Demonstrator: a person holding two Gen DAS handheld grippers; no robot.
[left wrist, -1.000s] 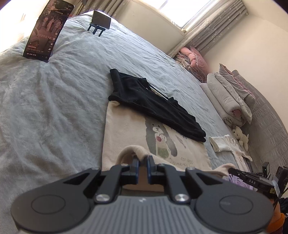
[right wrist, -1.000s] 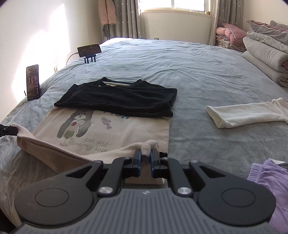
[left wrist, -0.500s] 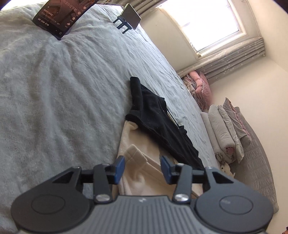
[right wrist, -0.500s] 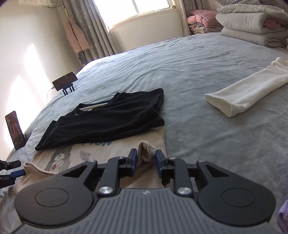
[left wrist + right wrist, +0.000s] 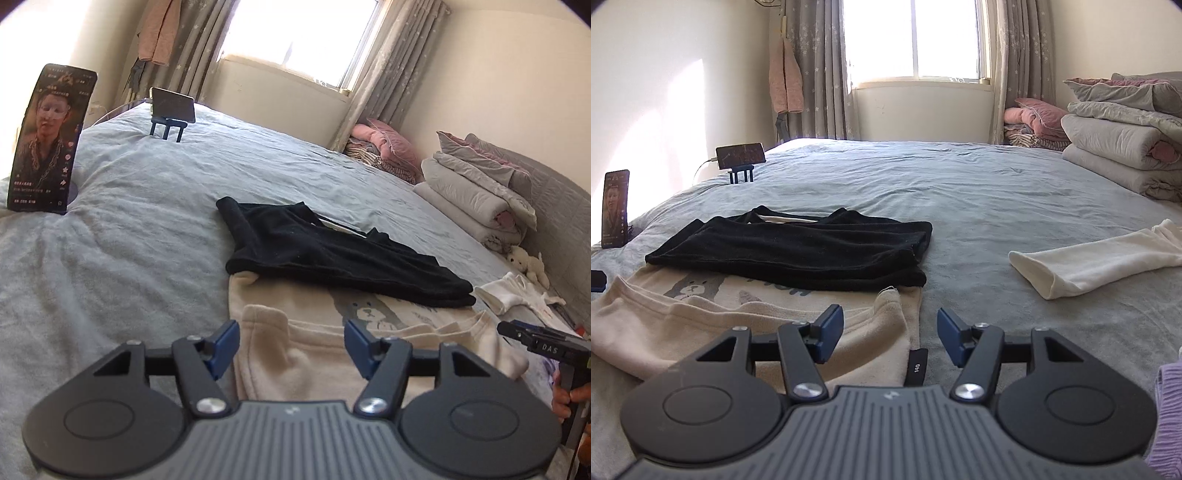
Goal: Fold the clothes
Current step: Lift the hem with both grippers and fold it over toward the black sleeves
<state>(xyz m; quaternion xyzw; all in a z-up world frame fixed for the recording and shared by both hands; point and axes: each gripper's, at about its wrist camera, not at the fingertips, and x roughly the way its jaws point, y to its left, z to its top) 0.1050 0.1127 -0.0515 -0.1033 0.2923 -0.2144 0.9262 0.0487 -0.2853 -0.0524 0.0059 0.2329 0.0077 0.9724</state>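
Bedroom, grey bed (image 5: 960, 192), window at the far end. Cream sweatshirt (image 5: 317, 354) lies flat at the near edge with its near hem doubled over, long axis running left-right; folded black top (image 5: 798, 251) sits on its far part. Left hand-held gripper (image 5: 290, 345): jaws opening, fold's left corner between them, pads not pressing. Right hand-held gripper (image 5: 890, 334): jaws opening, fold's right corner just at the left pad, nothing pinched. Both are at the near hem, 1 per corner; garment extends away from both. White garment (image 5: 1100, 262) well apart, right.
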